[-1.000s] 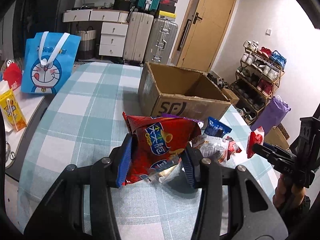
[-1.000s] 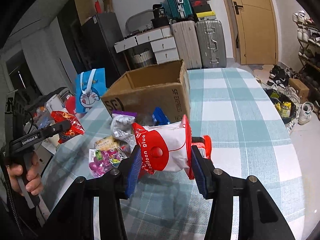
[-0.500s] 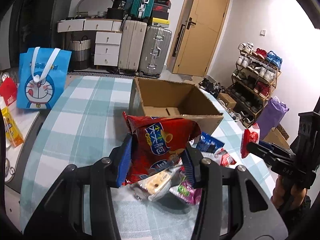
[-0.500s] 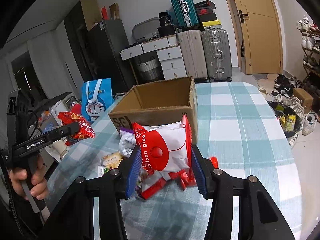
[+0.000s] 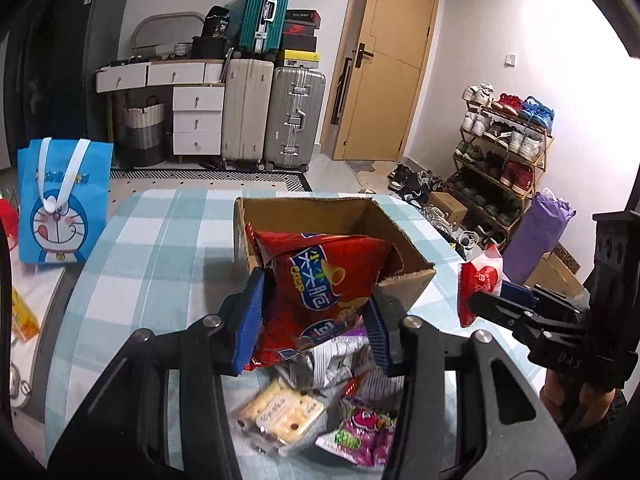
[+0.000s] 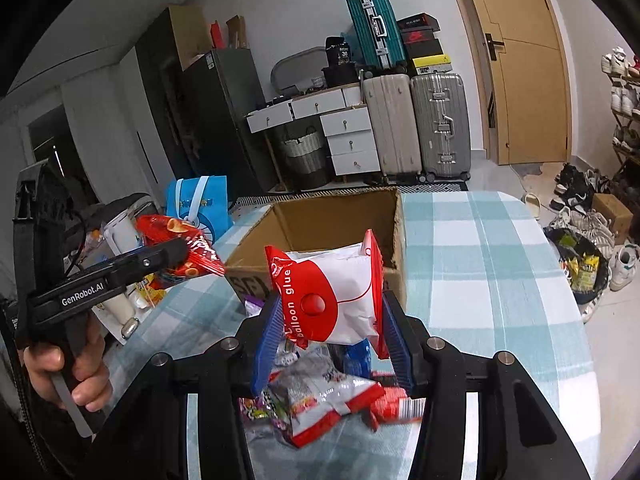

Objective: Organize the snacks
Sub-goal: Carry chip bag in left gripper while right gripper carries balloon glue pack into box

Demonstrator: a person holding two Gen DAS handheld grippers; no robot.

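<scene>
Checked teal-and-white table [image 5: 160, 240] across the lower part of both views, with an open brown cardboard box [image 5: 400, 236] upright near its middle, flaps up, interior bare where visible. Blue cartoon tote bag [image 5: 64, 200] upright off the table's far-left edge in the left wrist view, well apart from the box. Pinched between the blue pads of the left gripper [image 5: 316, 316]: a red chip bag [image 5: 320, 280], upright and crumpled, lifted clear of the tabletop and overlapping the box's near wall in that view (whether above the opening or just short of it, cannot tell). Same bag [image 6: 180, 248] off to the left in the right wrist view, beside the box's left corner, clamped at the tip of the black tool gripped by a hand [image 6: 68, 372]. Squeezed sideways between the pads of the right gripper [image 6: 332, 316]: a white-and-red pouch [image 6: 332, 296] printed "balloon glue", also off the table, in front of the box's near wall. Same pouch [image 5: 480, 280] at the right edge of the left wrist view, just beside the box's right corner. Loose pile of snacks [image 6: 320, 396] flat on the cloth below both grippers, just in front of the box: a clear biscuit pack [image 5: 280, 412], a purple-and-green candy packet [image 5: 360, 432] touching it, and a silver-and-red wrapper [image 6: 328, 400].
</scene>
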